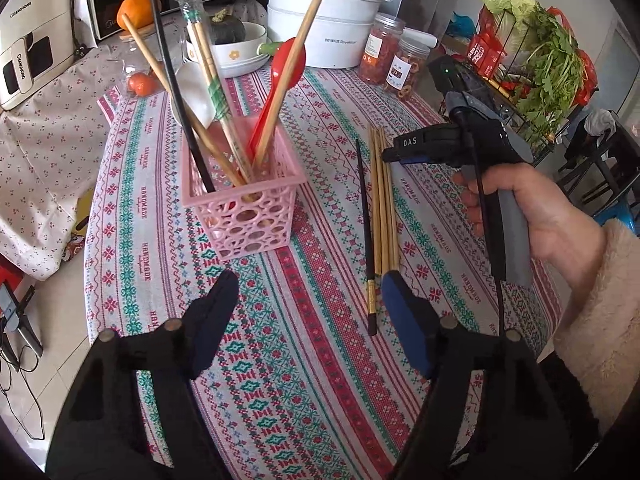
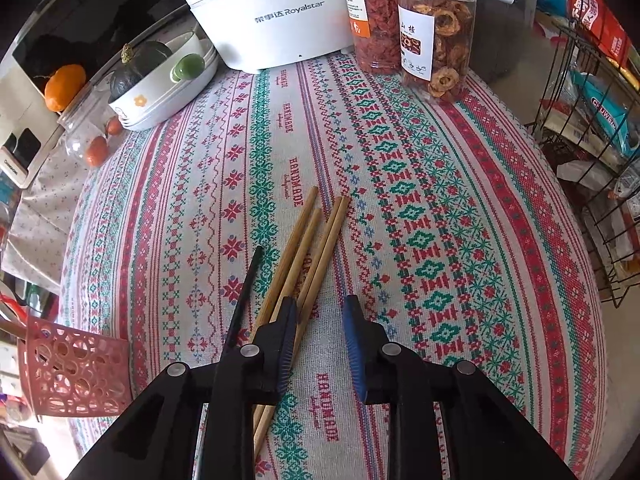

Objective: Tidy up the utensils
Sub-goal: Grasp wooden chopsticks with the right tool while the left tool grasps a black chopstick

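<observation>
Bamboo chopsticks (image 2: 308,256) lie low-centre on the bench (image 2: 460,208), none yet gripped by the partly open right hand-held gripper (image 2: 320,324); next, clamp one for the lower-left pink basket (image 2: 72,376).

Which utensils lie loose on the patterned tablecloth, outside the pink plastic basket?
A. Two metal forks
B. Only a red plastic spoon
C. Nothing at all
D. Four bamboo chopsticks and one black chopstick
D: four bamboo chopsticks and one black chopstick lie side by side on the patterned tablecloth, apart from the pink plastic basket.
</observation>
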`<state>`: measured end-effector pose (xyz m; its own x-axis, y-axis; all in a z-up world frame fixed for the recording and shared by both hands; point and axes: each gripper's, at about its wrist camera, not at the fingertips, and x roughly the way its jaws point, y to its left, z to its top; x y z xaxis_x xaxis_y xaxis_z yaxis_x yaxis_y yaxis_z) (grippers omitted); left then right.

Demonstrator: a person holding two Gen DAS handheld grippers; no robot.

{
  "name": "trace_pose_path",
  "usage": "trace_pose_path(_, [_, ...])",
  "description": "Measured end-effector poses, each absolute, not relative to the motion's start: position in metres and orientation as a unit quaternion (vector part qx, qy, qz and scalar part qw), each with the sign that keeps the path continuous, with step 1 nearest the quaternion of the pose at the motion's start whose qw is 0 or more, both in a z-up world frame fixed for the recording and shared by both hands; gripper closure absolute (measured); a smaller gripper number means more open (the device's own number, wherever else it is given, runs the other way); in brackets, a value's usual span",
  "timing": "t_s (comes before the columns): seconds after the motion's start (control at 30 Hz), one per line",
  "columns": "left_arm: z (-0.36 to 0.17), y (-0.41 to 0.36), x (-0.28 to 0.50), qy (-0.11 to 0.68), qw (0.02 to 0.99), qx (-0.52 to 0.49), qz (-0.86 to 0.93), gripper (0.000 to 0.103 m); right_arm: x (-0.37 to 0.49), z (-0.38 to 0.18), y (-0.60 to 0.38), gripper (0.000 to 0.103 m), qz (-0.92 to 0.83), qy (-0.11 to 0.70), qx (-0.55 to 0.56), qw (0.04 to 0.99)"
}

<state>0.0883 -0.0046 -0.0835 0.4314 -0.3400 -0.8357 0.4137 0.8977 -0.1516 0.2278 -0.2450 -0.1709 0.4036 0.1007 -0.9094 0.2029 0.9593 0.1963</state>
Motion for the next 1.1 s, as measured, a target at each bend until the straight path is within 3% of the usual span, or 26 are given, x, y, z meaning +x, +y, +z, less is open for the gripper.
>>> trace_pose_path(0.17, [-0.083,-0.008,0.088,0.483,0.843,0.035,-0.233,0.032,0.227,-0.169,-0.236,0.078,-0.032,0.552,0.117,0.825])
trace_pose_path(0.33, [-0.081,-0.012,0.086,0.485,0.838,0.028,-0.249,0.042,0.226,-0.17,-0.213,0.078,-0.039,0.578,0.026,0.815])
trace_pose_path(0.5, [-0.076,-0.029,0.074,0.478,0.834,0.049,-0.274,0.046,0.212,-0.169,-0.236,0.093,-0.021,0.594,0.068,0.801])
trace_pose_path(0.67, [-0.077,-0.056,0.064,0.475,0.827,0.076,-0.29,0.05,0.189,-0.167,-0.263,0.094,0.008,0.594,0.129,0.794])
trace_pose_path(0.83, [-0.086,-0.098,0.07,0.478,0.82,0.116,-0.292,0.06,0.165,-0.152,-0.288,0.094,0.021,0.578,0.144,0.803])
trace_pose_path(1.1, [-0.115,-0.16,0.141,0.514,0.817,0.107,-0.236,0.074,0.141,-0.143,-0.334,0.094,0.026,0.563,0.176,0.807])
